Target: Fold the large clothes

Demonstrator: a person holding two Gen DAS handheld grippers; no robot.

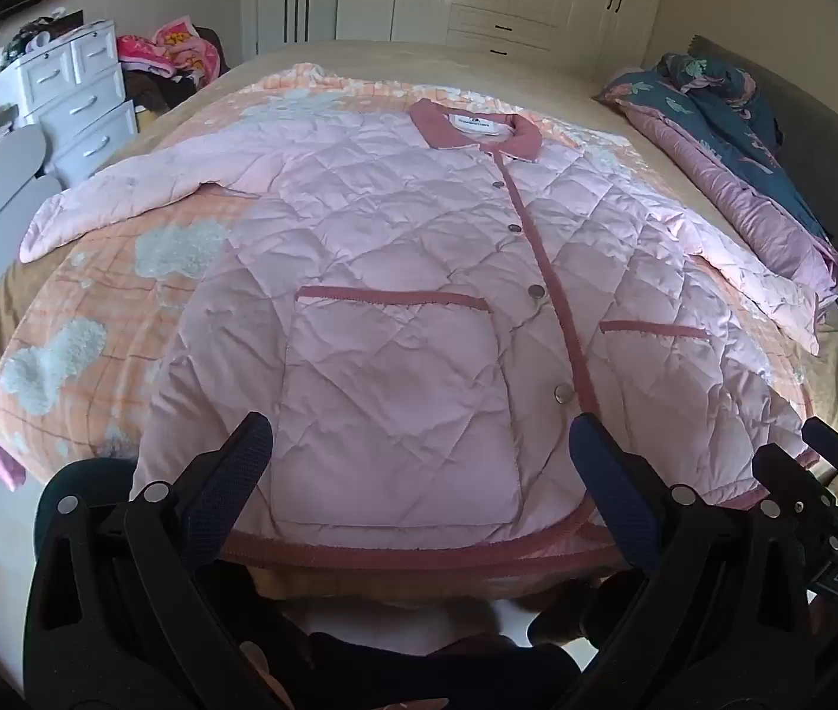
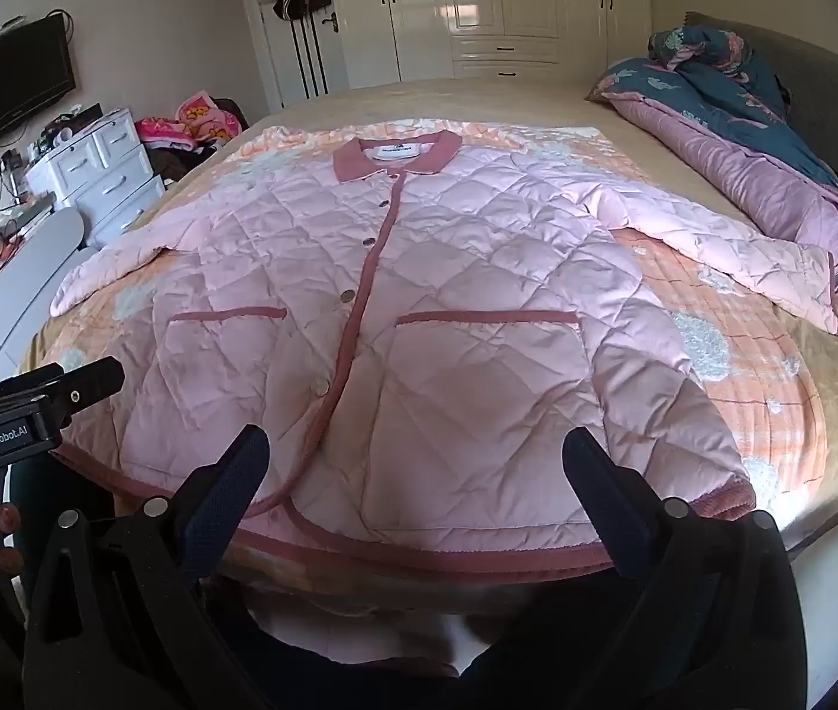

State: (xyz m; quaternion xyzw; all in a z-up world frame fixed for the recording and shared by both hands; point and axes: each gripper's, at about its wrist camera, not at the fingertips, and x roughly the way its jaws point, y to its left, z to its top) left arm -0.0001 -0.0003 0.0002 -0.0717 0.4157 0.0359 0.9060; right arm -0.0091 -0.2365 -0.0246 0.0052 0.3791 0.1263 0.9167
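Note:
A pink quilted jacket (image 1: 395, 272) (image 2: 419, 307) with dark pink trim, a collar and snap buttons lies flat and buttoned on the bed, both sleeves spread out sideways, hem towards me. My left gripper (image 1: 419, 444) hovers open above the hem on the jacket's left pocket side, nothing between its fingers. Over the hem by the right pocket, my right gripper (image 2: 416, 455) also stands open and holds nothing. Part of the right gripper's body (image 1: 832, 473) shows at the edge of the left wrist view, and the left gripper's body (image 2: 22, 414) shows in the right wrist view.
The jacket rests on an orange and white blanket (image 1: 93, 307) (image 2: 744, 367) over a tan bed. A rolled blue and pink duvet (image 1: 744, 136) (image 2: 732, 136) lies at the right. White drawers (image 1: 81, 100) (image 2: 105, 177) stand left, wardrobes (image 2: 507, 6) behind.

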